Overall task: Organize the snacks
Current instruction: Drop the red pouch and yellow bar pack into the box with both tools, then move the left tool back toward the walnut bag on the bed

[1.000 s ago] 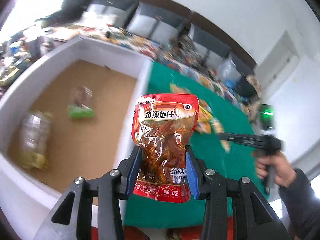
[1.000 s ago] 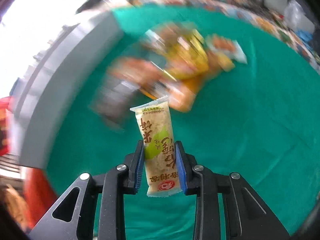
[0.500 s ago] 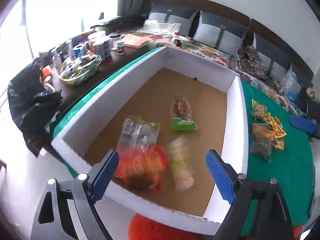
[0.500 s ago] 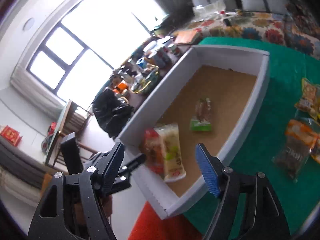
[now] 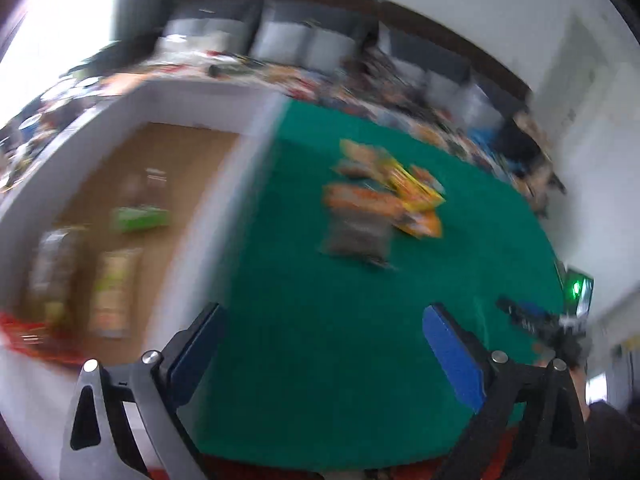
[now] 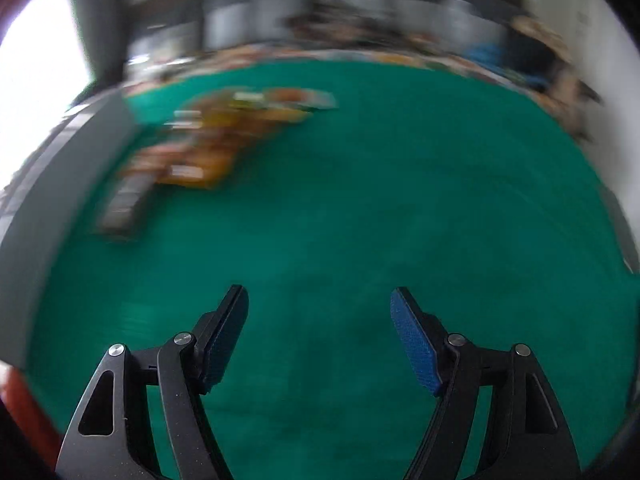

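Note:
Both views are motion-blurred. My left gripper (image 5: 320, 320) is open and empty above the green tablecloth (image 5: 312, 360), right of the white box (image 5: 248, 184). Inside the box lie a red pouch (image 5: 20, 332), a pale yellow-green rice cracker pack (image 5: 114, 292), a clear pack (image 5: 52, 268) and a green-bottomed pack (image 5: 140, 216). A pile of orange and yellow snack packs (image 5: 392, 196) and a dark pack (image 5: 356, 236) lie on the cloth ahead. My right gripper (image 6: 320, 300) is open and empty over the cloth; the same pile (image 6: 224, 136) lies to its upper left.
The box's white wall (image 6: 40, 208) runs along the left of the right wrist view. The right gripper's body (image 5: 540, 320) shows at the right edge of the left wrist view. A cluttered sofa (image 5: 320, 48) stands beyond the table. A red rug (image 6: 24, 412) lies below.
Both grippers opened and dropped the red pouch and the rice cracker pack into the box. They have since swung right, away from the box and over the green cloth.

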Available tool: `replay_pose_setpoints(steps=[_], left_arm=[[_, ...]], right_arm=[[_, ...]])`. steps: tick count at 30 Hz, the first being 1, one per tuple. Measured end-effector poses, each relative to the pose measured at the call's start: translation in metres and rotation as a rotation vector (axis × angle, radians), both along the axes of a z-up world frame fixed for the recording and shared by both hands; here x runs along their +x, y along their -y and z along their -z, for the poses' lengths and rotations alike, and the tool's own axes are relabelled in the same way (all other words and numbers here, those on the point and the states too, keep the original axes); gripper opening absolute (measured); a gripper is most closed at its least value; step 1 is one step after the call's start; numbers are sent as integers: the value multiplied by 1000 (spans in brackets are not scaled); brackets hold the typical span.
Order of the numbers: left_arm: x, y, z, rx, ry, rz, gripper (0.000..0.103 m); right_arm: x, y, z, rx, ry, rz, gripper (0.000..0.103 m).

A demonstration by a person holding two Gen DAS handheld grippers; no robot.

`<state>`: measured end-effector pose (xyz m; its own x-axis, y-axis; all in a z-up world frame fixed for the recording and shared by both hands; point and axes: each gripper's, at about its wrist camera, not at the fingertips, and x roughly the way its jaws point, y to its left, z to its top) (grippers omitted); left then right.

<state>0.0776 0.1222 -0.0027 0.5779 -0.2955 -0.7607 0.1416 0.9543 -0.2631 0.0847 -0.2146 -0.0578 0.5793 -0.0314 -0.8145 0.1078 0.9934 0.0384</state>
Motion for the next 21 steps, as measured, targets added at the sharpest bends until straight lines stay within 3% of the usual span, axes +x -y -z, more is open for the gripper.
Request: replay_pose_setpoints(steps=[4,9,11,15,21], left_arm=[[17,62,42,49,-41,81,98],[50,96,97,150,-100,57,97],[60,99,107,165,-97,28,97],[73,98,116,207,-50,-28,98],[80,101,122,259,-15,-24,103]], right_arm=[[-9,64,12,-18,13,158,77],[-11,91,20,-43,25,211,78],[-7,89,19,-41,26,217,79],[3,83,24,-41,13,196,90],[2,83,26,-44,9,194,91]])
